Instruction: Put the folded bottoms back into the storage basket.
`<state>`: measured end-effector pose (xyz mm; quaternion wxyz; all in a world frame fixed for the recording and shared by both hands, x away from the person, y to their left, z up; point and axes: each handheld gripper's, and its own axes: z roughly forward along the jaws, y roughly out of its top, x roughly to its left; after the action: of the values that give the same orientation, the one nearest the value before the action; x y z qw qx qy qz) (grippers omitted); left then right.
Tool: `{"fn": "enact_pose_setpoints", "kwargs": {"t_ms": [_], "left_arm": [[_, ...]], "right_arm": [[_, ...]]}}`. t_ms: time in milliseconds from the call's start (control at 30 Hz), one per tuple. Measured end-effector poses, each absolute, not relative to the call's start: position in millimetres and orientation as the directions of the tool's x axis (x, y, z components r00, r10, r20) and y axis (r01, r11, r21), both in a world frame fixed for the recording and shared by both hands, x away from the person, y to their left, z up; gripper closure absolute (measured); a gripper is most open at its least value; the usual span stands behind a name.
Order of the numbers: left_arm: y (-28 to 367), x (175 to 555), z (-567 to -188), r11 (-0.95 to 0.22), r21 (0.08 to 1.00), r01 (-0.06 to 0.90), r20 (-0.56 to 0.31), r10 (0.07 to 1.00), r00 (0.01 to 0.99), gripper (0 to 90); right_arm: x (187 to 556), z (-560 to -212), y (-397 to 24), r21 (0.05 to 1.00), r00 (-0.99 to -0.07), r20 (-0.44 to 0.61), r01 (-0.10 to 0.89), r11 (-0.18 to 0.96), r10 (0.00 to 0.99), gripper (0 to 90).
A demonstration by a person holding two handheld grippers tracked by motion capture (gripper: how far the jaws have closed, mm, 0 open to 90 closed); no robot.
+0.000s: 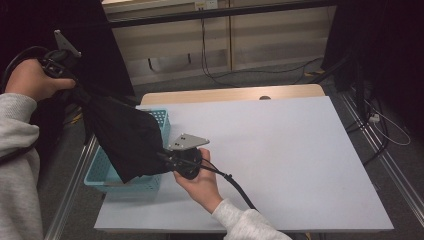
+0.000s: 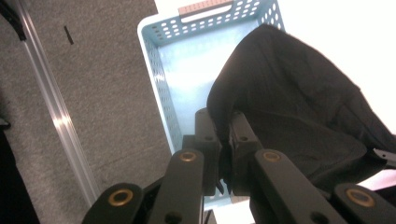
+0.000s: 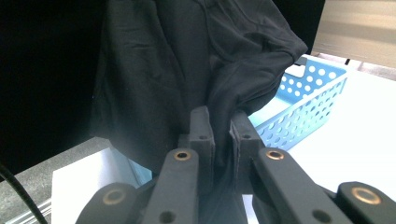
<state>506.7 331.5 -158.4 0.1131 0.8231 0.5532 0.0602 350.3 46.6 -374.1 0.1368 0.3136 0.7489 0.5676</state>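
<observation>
A black garment (image 1: 127,140) hangs stretched between my two grippers, over a light blue perforated basket (image 1: 162,117) at the table's left edge. My left gripper (image 1: 75,90) is raised at the upper left, off the table, shut on one end of the garment (image 2: 289,112). In the left gripper view its jaws pinch the cloth above the basket (image 2: 187,65). My right gripper (image 1: 167,160) is low beside the basket's near right corner, shut on the other end of the garment (image 3: 187,70). Behind the cloth in the right gripper view is the basket (image 3: 308,102).
The white table top (image 1: 280,155) stretches to the right of the basket. A metal rail (image 1: 75,175) runs along the table's left side over grey carpet. Cables (image 1: 220,75) lie on the floor behind the table.
</observation>
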Motion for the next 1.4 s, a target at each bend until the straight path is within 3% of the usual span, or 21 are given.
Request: {"fn": "enact_pose_setpoints", "kwargs": {"t_ms": [1400], "left_arm": [[335,539,-183,-0.35,0.279,0.894,-0.032,0.927,0.373,85.5]], "right_arm": [[354,-391,71,0.933,-0.771,0.132,0.31,0.185,0.623,81.7]]}}
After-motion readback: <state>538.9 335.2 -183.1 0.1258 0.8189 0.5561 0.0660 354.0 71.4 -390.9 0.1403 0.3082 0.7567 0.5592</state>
